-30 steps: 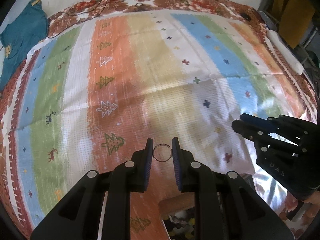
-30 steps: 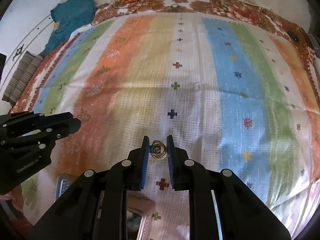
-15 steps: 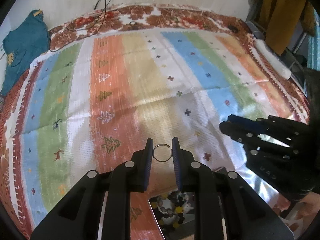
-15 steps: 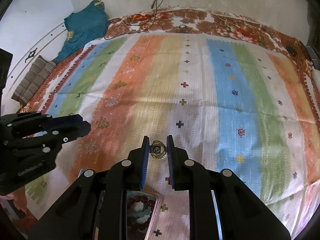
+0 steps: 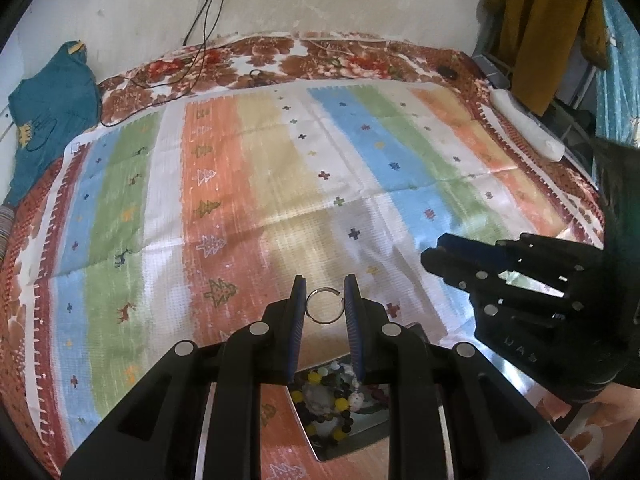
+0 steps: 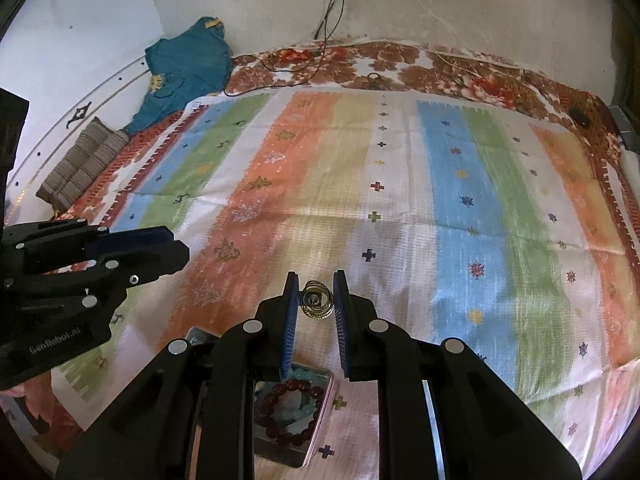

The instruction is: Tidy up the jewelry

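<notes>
A thin silver ring [image 5: 325, 305] is pinched between the pads of the left gripper [image 5: 325, 300], and a gold coiled piece [image 6: 317, 301] is clamped in the right gripper [image 6: 316, 300], both held above the striped cloth [image 5: 248, 184]. Below the grippers, a tray [image 5: 352, 436] with beads [image 5: 320, 396] and a pink-rimmed tray [image 6: 316, 432] with a dark red bracelet [image 6: 288, 400] are seen on the cloth.

I read two wrist fisheye views, each looking forward and steeply down along its own fingers, from above the near edge of the striped blanket [image 5: 248, 184] toward the far wall. Both share the blanket [image 6: 400, 200] and the teal garment [image 5: 48, 112] [image 6: 188, 64]; each shows the opposite gripper at its side edge.
</notes>
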`<state>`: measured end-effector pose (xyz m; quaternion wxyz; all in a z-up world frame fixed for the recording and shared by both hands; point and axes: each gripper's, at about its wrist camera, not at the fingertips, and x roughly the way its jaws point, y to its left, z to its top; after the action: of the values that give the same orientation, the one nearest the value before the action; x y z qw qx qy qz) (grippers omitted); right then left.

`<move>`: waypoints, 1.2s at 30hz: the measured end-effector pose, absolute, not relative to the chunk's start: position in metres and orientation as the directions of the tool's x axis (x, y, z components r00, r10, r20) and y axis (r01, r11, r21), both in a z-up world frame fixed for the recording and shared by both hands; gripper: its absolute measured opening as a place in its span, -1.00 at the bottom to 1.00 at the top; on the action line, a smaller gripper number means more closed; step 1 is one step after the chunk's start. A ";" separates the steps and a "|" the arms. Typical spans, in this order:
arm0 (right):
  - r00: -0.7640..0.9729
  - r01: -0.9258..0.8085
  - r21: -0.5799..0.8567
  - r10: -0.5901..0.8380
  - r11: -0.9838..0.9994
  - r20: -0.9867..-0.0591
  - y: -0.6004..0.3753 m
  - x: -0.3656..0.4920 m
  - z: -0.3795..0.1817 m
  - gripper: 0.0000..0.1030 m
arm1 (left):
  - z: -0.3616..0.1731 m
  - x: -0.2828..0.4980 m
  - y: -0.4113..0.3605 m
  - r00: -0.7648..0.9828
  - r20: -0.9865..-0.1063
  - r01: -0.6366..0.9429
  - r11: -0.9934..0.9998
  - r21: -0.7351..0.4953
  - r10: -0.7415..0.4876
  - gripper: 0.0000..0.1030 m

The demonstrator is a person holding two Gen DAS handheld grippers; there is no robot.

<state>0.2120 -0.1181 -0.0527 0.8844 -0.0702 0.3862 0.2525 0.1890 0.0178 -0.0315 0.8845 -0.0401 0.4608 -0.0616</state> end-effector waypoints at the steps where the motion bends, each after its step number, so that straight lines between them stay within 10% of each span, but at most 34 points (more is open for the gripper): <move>1: 0.575 -0.504 0.072 0.397 0.861 -0.715 -0.119 0.209 -0.051 -0.64 | -0.029 0.186 0.018 0.573 -0.805 0.073 0.988 -0.134 -0.151 -0.64; 31: 0.521 -0.601 0.144 0.522 0.786 -0.675 -0.124 0.149 -0.039 -0.62 | 0.008 0.124 0.002 0.654 -0.724 0.112 0.974 -0.195 -0.220 -0.62; 36: 0.538 -0.599 0.131 0.518 0.790 -0.665 -0.127 0.143 -0.037 -0.14 | 0.009 0.122 0.008 0.662 -0.720 0.081 0.975 -0.207 -0.208 -0.23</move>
<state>0.1431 -0.1273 -0.0367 0.8751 -0.0562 0.3594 0.3192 0.1224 0.0075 0.0087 0.9081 -0.0788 0.4035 -0.0795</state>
